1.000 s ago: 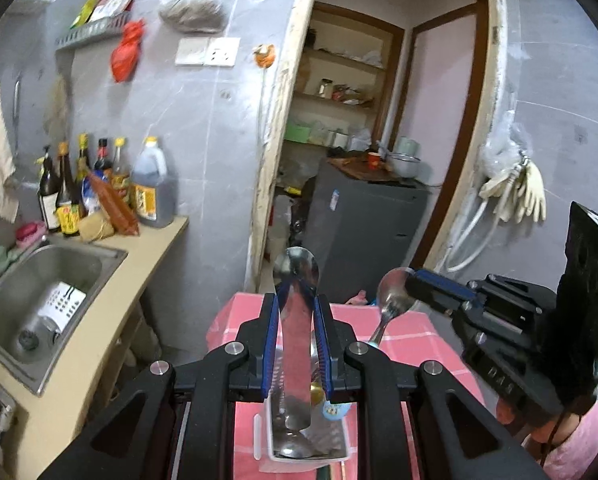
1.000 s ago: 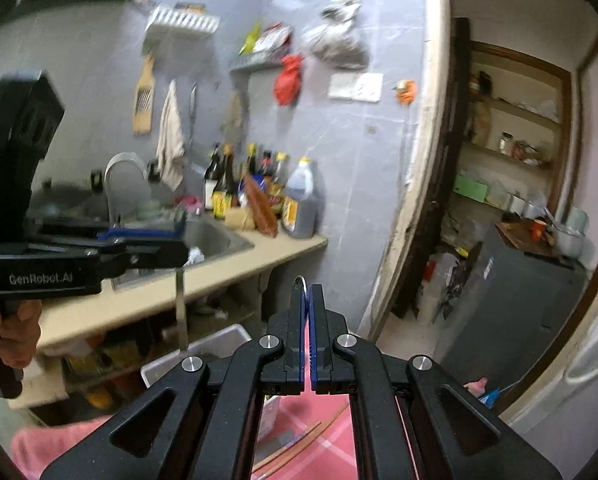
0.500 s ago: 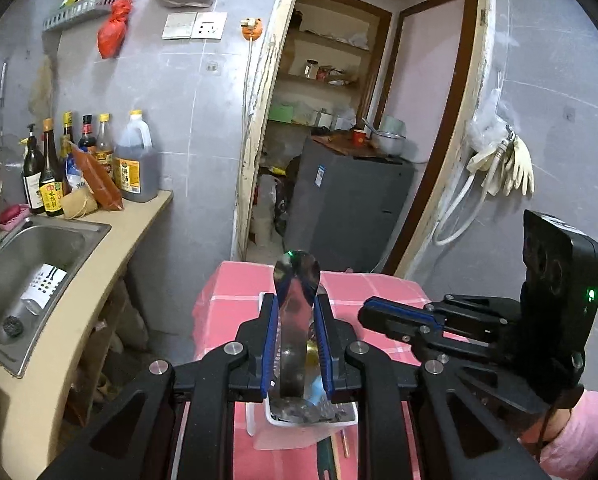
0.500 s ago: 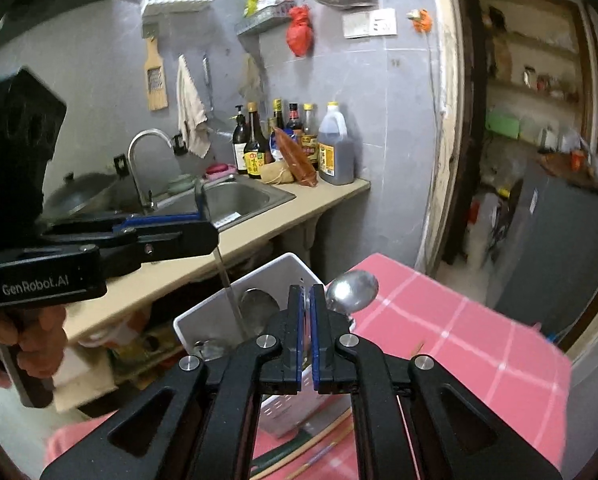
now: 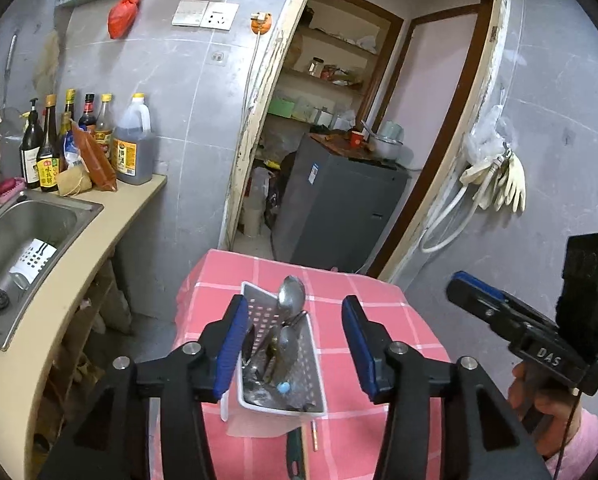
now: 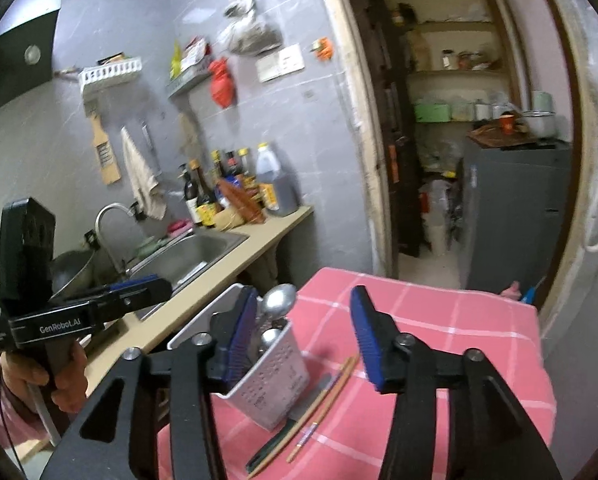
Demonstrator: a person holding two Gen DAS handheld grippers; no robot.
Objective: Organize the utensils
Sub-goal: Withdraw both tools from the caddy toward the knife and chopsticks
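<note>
Chopsticks [image 6: 317, 408] low and centre in the right wrist view, lying flat on the pink-checked bench [image 6: 459, 328] just beside the white utensil caddy [image 6: 275, 376], long axis slanting from lower left up to upper right, straight ahead of and below the right hand-held gripper [image 6: 303, 336], spread wide and holding nothing. Left wrist view: left hand-held gripper [image 5: 293, 344] likewise splayed and empty, poised over the caddy with spoons [image 5: 291, 300] standing in it, only the chopsticks' ends at the bottom edge; right side judged nearer and better placed.
</note>
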